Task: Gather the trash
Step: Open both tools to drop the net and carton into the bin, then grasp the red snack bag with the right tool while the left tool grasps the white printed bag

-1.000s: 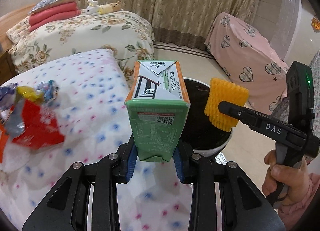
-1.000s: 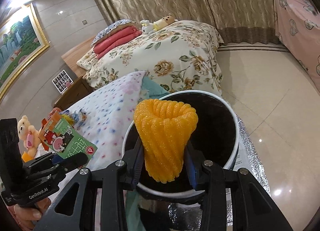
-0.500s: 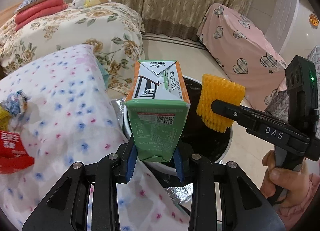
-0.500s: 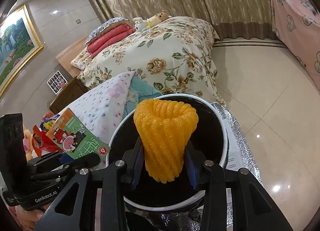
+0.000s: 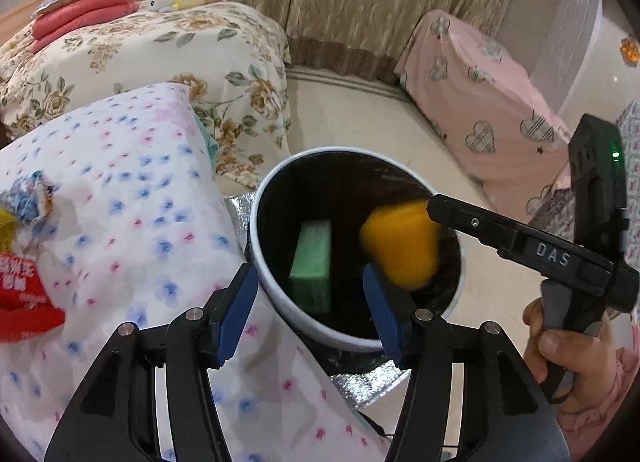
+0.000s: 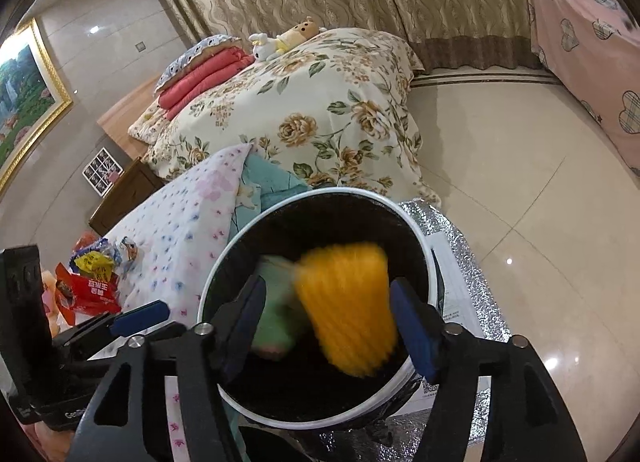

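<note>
Room: bedroom with a pale tiled floor, patterned curtains across the top of both views, a floral bed (image 5: 140, 53) at upper left and a pink heart-print cover (image 5: 480, 101) at right.
Bin: white-rimmed trash bin (image 5: 276, 302) with a black liner, just below centre in both views, standing on a silver foil mat (image 6: 460, 262) beside the spotted bedspread (image 5: 120, 189); placed there, I judge, so trash from the bed drops straight in.
Left gripper: left gripper (image 5: 312, 302) at bottom centre of its own view, blue pads spread with nothing between them; its jaws have just been opening, evidently to let the carton go over the bin mouth.
Green carton: green carton (image 5: 314, 262) lies inside the bin against the dark liner, clear of both pads.
Right gripper: right gripper (image 6: 332, 326) at bottom centre of its own view, jaws just been opening too, pads apart over the bin.
Orange foam net: orange foam net (image 6: 346, 306) is blurred between the right pads and seems free of them, in the bin opening beside the carton.
Hand: a hand (image 5: 560, 358) at lower right grips the right tool's handle.
Remaining trash: red and yellow snack wrappers (image 6: 90, 286) sit at the left edge on the bedspread, well apart from the bin; judged the next items to collect.
</note>
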